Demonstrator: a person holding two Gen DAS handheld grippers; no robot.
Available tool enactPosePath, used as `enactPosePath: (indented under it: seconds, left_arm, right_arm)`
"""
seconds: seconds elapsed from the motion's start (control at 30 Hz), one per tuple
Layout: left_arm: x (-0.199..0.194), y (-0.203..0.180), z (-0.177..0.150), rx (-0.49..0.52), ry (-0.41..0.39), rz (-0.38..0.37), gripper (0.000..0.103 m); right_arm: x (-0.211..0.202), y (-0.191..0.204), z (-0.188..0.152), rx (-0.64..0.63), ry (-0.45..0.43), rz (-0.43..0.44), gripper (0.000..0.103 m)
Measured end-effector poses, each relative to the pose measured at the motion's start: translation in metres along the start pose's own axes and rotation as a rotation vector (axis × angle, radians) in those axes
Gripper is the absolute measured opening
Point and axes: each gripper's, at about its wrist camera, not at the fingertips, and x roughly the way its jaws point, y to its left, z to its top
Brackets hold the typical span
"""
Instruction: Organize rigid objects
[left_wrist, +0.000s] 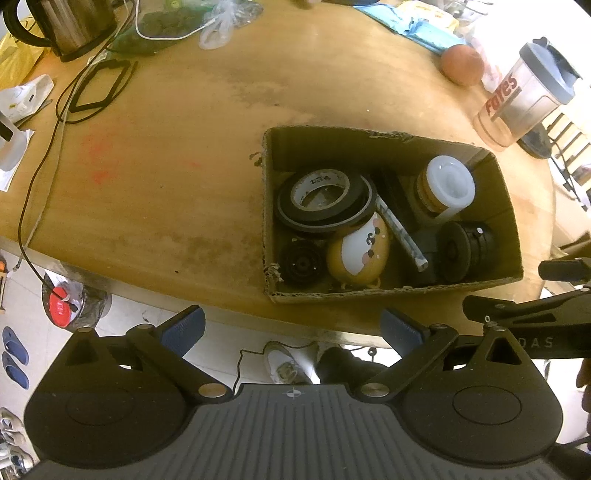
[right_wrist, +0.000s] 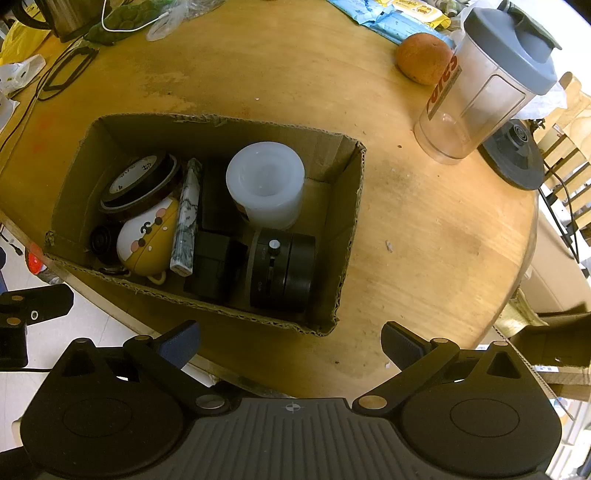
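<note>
Nearest, left hand-held gripper (left_wrist: 293, 330) spread wide, gripping nothing, poised over the tabletop (left_wrist: 166, 177) edge; right hand-held gripper (right_wrist: 290, 343) likewise wide apart and empty, touching nothing. Just beyond, open cardboard box (right_wrist: 343, 258) near the tabletop's front edge, crammed: black knobbed cylinder (right_wrist: 282, 269) at the near end, black block (right_wrist: 214, 262) beside it half buried and hard to identify, marbled bar (right_wrist: 186, 218) leaning on a yellow-and-white figurine (right_wrist: 147, 236), small black disc (right_wrist: 101, 240) mostly hidden in the corner, tape roll (right_wrist: 142, 181) and white-capped jar (right_wrist: 266, 181) behind. Farther off, clear shaker bottle (right_wrist: 487, 81) and orange fruit (right_wrist: 423, 57); kettle (left_wrist: 62, 26) cropped by the frame.
</note>
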Motion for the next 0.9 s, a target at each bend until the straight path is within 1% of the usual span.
enactPosePath:
  seconds: [0.43, 0.73, 0.9]
  left_arm:
    - [0.0, 0.001, -0.001, -0.01, -0.002, -0.01, 0.103]
    - [-0.007, 0.001, 0.001, -0.022, -0.021, -0.07, 0.103]
    - [-0.011, 0.0, 0.002, -0.024, -0.034, -0.066, 0.103]
  right_arm:
    - [0.001, 0.003, 0.001, -0.006, -0.007, 0.008, 0.103]
    - [-0.008, 0.003, 0.002, 0.026, -0.039, 0.083, 0.103]
    - [-0.013, 0.001, 0.0, 0.037, -0.041, 0.087, 0.103]
